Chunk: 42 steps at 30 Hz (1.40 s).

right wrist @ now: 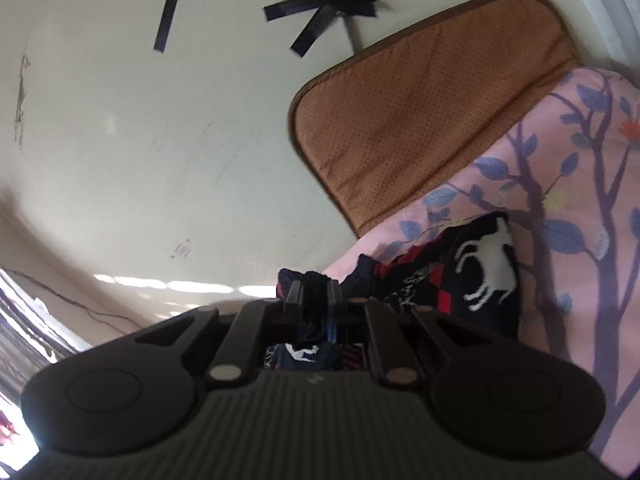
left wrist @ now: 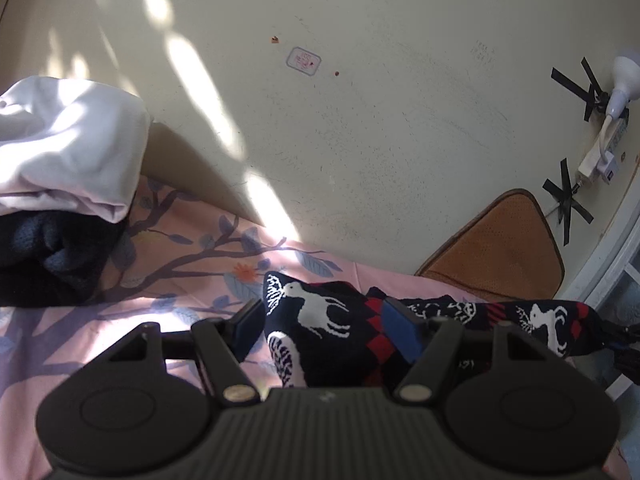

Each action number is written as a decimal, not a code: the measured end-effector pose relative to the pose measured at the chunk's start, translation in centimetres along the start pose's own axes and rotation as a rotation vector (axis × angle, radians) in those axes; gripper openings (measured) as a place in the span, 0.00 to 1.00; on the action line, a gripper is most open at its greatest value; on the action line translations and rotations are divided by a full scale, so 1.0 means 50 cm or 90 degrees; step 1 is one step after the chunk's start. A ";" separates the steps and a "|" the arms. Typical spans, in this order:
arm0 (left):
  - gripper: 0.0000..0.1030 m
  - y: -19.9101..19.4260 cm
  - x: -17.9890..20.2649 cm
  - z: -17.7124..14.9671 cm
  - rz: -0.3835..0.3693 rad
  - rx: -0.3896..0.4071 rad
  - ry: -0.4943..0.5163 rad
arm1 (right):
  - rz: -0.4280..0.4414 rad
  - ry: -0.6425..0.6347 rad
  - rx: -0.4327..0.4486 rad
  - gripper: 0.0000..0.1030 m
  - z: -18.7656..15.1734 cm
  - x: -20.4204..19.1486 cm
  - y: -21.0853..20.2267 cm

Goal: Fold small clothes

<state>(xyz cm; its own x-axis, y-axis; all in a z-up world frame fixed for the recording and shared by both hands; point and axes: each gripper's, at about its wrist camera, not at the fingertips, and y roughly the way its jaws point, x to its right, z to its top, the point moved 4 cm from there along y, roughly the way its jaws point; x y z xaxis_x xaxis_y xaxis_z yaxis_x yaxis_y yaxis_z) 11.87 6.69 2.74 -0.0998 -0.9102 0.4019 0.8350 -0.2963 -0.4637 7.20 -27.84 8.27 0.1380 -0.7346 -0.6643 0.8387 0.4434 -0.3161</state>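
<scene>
Left wrist view, left to right: white cloth [left wrist: 68, 144] piled on a dark bundle [left wrist: 52, 256] at the left edge, both on the pink sheet with tree print [left wrist: 168, 240]. Lower centre, left gripper [left wrist: 324, 324] jaws roughly half open, pads either side of the dark knit garment with white deer and red diamonds [left wrist: 320, 320]; fabric sits between them, but can't tell if the pads actually press on it. Garment lies on the sheet and stretches to the right edge of frame, where its end is bunched. Brown mat [left wrist: 504, 248] leans on the cream wall [left wrist: 360, 100] right of centre; black tape crosses [left wrist: 568, 204] and a white plug strip [left wrist: 596, 160] at far right. Right wrist view: wall on the left, right gripper [right wrist: 314, 300] at lower centre, jaws nearly closed and pinching a bunched end of the garment; the rest trails right onto the sheet, with the mat above it.
</scene>
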 end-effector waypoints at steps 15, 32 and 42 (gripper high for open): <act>0.10 0.055 -0.008 -0.070 0.063 -0.024 0.035 | -0.251 -0.148 -0.008 0.17 -0.059 0.094 0.070; 0.34 0.058 -0.035 -0.068 0.118 -0.039 -0.024 | -0.279 -0.218 0.021 0.41 -0.139 0.069 0.062; 0.33 0.043 -0.025 -0.069 0.140 -0.006 -0.004 | -0.280 -0.144 0.062 0.25 -0.121 0.098 0.029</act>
<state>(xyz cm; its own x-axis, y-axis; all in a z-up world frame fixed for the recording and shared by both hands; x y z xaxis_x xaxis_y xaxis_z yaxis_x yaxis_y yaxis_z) 11.91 6.18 -1.49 0.0875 -0.9515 0.2949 0.8310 -0.0935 -0.5483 5.89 -27.67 0.47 -0.1388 -0.9387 -0.3157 0.8870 0.0239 -0.4611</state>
